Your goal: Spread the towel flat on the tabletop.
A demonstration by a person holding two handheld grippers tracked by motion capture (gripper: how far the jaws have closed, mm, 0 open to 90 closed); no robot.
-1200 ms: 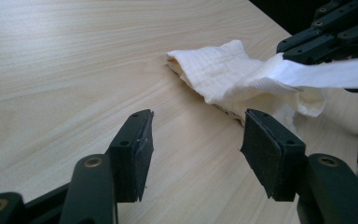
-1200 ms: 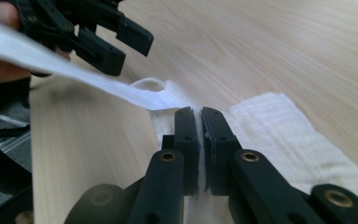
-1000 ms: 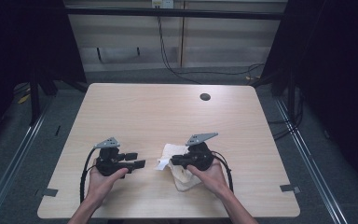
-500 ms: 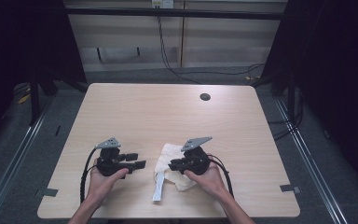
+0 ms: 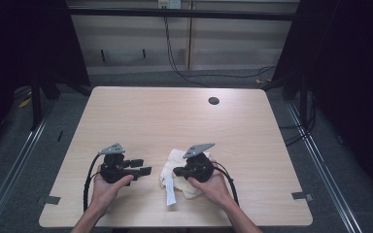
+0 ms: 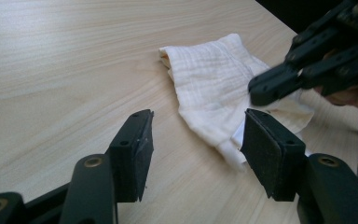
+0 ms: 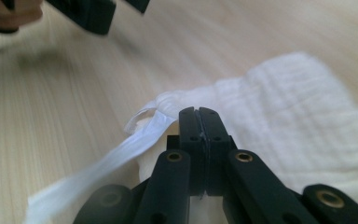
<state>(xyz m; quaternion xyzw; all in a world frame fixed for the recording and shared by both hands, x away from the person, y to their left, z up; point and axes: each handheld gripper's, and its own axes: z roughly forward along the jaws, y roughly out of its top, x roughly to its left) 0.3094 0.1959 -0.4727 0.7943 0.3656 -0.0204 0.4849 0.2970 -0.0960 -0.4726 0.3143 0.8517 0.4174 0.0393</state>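
— Cream cloth (image 5: 178, 171) lies bunched just right of the left gripper (image 6: 193, 151), with a white strip (image 7: 102, 161) trailing off its near edge. What do we hold?

— Our right gripper (image 7: 199, 122) has just been closing, and its jaws now meet over the cloth's edge; we cannot tell whether any fabric is pinched. The left gripper stands half open and empty, just short of the cloth.

— So how do we do this well?

— We test the pinch with a small lift first. If it holds, we bring the left gripper onto the nearest edge, close it, then draw the cloth flat on the table (image 5: 150, 116), slowly, avoiding the strip.
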